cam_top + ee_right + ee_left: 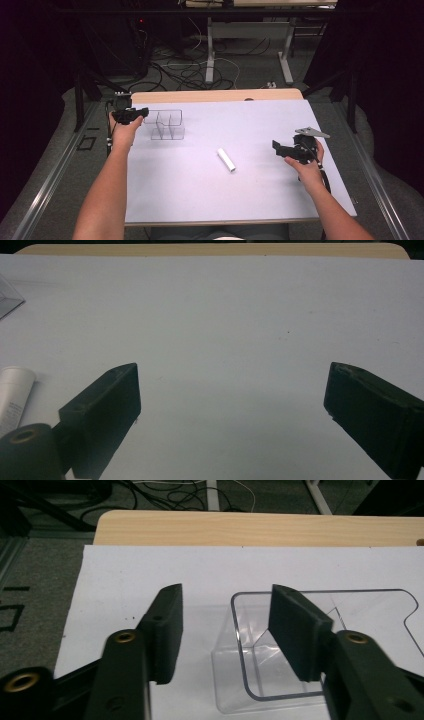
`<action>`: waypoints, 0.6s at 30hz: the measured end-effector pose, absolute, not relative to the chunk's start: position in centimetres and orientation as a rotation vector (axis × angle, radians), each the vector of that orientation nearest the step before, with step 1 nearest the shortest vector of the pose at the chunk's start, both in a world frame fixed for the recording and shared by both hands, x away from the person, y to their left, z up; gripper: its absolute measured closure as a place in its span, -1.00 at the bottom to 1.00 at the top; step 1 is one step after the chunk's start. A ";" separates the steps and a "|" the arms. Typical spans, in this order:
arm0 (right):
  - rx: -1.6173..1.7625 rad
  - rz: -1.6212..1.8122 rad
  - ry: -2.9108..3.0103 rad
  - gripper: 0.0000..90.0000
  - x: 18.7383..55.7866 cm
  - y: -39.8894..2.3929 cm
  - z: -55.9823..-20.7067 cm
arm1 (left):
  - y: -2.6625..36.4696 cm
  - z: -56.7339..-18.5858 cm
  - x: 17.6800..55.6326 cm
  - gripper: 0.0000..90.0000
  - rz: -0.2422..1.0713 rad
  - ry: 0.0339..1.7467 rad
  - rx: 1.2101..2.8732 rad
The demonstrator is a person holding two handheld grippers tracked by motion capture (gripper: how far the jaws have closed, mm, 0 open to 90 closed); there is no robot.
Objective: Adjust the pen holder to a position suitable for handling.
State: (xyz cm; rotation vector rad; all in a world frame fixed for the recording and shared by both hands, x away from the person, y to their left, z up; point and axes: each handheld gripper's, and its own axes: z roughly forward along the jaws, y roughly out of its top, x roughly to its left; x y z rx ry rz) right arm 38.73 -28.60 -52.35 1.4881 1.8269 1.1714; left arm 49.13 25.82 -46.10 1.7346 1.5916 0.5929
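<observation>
Two hand-held grippers are in play, and the greater risk is judged to sit with the left hand-held gripper [142, 113], which is held at the far left of the table [200, 200] against the clear plastic organizer [167, 125]. Its jaws are partly apart and straddle the organizer's near left wall [239, 645]: one pad [295, 630] stands inside the compartment, the other pad [167, 625] outside it, and a gap is seen between the outer pad and the wall, so nothing is clamped yet. Because the wall is thin, smooth and transparent, it could be caught by a corner only; the light organizer might then be tilted, swung round, or let slip if lifted. It could also be pushed along the smooth white sheet [260, 120] before the pads meet, since nothing braces it. A hard squeeze might bow or crack the wall. The right hand-held gripper [280, 147] is held low at the right of the table with its jaws wide apart and nothing between them. The white tube [226, 159] lies on the sheet near the middle, well apart from the organizer and left of that gripper; being round, it could be rolled away if nudged from one side.
</observation>
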 end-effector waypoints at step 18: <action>1.489 1.168 1.829 -0.83 38.8 -28.7 -52.5 | 25.4 -47.1 49.4 0.70 0.521 1.652 1.784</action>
